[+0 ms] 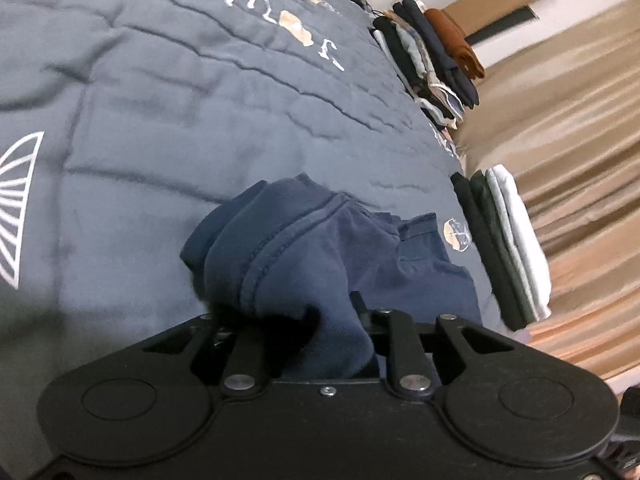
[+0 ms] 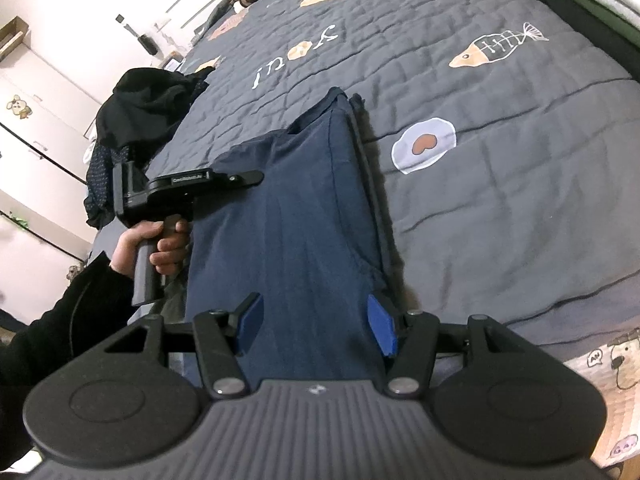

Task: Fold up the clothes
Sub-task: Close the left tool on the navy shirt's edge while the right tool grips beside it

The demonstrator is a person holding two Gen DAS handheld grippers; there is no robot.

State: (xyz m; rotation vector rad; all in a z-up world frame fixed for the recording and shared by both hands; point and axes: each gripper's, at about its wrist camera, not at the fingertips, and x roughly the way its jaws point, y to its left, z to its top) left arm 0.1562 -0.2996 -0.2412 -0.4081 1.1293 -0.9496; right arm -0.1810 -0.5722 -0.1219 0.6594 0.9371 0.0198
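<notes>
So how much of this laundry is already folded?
Done: two stacks of folded clothes sit at the bed's edge. In hand: a navy garment, its bunched edge clamped in the left gripper; the right gripper is open over it. Left: a dark unfolded heap.

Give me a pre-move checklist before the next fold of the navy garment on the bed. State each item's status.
1. Left claw has a grip on the navy garment: ok; in the left wrist view cloth is bunched between its fingers.
2. Right claw is ready to grasp: ok; it is open, blue pads spread over the cloth, holding nothing.
3. Garment lies flat: not ok; it is bunched at the left claw, smoother in the right wrist view.
4. Quilt beside the garment is free for folding: ok.
5. Folded stacks stand apart from the garment: ok.
6. Sleeves tucked in: cannot tell.
</notes>
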